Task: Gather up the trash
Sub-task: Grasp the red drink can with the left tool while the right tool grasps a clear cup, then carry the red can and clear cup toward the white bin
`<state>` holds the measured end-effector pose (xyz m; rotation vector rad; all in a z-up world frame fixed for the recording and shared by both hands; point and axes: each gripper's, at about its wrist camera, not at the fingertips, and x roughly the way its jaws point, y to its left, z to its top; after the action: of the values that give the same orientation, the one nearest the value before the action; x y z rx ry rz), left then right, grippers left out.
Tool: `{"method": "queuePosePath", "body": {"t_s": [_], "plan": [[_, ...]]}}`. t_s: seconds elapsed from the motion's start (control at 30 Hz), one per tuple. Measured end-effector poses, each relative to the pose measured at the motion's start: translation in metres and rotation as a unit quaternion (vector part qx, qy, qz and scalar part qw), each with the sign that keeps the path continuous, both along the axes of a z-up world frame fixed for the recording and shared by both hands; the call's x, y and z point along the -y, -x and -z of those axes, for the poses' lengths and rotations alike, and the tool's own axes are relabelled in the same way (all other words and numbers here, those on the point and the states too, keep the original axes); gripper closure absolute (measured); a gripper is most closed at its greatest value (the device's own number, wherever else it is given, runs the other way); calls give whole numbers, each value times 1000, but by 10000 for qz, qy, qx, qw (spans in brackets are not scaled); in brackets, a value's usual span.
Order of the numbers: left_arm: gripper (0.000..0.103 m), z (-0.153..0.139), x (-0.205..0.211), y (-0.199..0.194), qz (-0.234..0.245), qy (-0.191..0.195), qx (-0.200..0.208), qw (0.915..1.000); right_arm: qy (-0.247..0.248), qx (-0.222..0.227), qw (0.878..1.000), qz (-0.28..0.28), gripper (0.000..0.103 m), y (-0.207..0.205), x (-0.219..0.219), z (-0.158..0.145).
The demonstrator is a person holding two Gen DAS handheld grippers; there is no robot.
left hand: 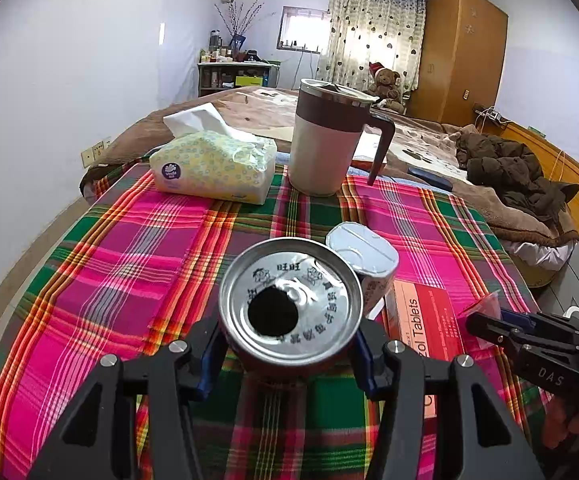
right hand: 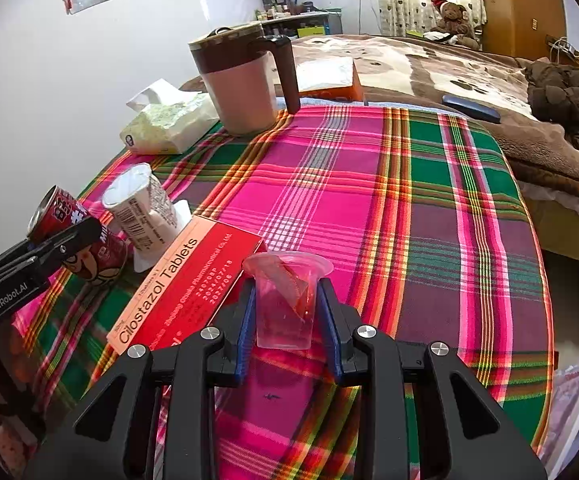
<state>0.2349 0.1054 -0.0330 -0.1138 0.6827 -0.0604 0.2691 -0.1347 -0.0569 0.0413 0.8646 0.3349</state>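
standing upright, opened can in left claw; plastic cup in right claw.

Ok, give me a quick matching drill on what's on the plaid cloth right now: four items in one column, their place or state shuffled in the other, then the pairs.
Items:
1. red can
2. clear plastic cup
3. tablet box
4. lidded mug

States:
A. lying flat on the cloth between the two grippers
B. standing at the far edge beside the tissue pack
C. between the left gripper fingers, top already opened
D. between the right gripper fingers, red scrap inside

Pairs: 1-C, 2-D, 3-A, 4-B
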Motion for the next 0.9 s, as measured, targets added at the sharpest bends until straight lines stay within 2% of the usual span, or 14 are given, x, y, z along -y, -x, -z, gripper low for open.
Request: {"method": "queuePosePath", "body": {"t_s": [0.67,0.9], "plan": [[48,-21,20,53,192,-32,132,9997,-278,375,9987,186,72,46,23,-27],[48,-31,43,73,455,-63,245,9986,-356,508,9976,317,72,68,41,-35]]}}
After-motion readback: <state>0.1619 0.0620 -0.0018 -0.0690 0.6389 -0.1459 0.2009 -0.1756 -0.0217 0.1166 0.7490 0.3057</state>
